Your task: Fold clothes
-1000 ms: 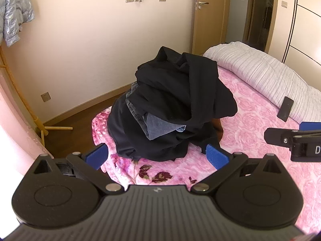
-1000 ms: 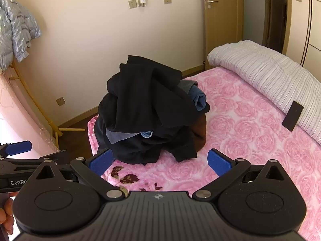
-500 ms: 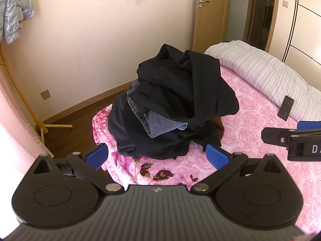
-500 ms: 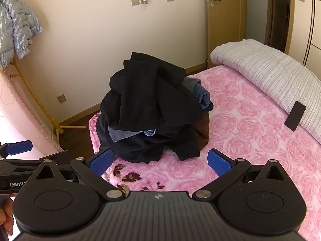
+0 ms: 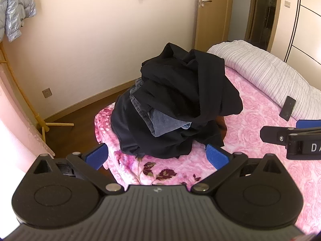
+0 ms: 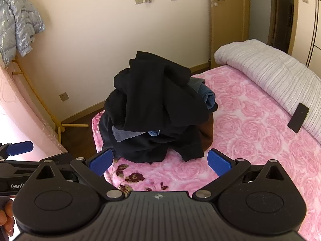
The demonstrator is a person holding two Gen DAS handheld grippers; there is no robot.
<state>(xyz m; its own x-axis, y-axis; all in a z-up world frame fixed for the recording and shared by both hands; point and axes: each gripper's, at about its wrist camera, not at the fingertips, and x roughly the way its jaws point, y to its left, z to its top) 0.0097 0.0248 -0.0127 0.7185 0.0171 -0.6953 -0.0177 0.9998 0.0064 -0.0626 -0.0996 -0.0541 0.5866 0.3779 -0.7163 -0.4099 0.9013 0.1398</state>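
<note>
A heap of clothes, mostly black with grey-blue denim and a brown piece, sits on the near corner of the pink rose bedspread. It also shows in the right wrist view. My left gripper is open and empty, just short of the heap's front edge. My right gripper is open and empty, also just short of the heap. The right gripper's finger shows at the right edge of the left wrist view. The left gripper shows at the left edge of the right wrist view.
A rolled white-grey quilt lies along the bed's far side with a black phone against it. Wooden floor and a wall lie beyond the bed corner. A yellow rack with a silver jacket stands left. A door is behind.
Both grippers have moved slightly closer to the heap of clothes. Both stay open and empty. The heap has not moved.
</note>
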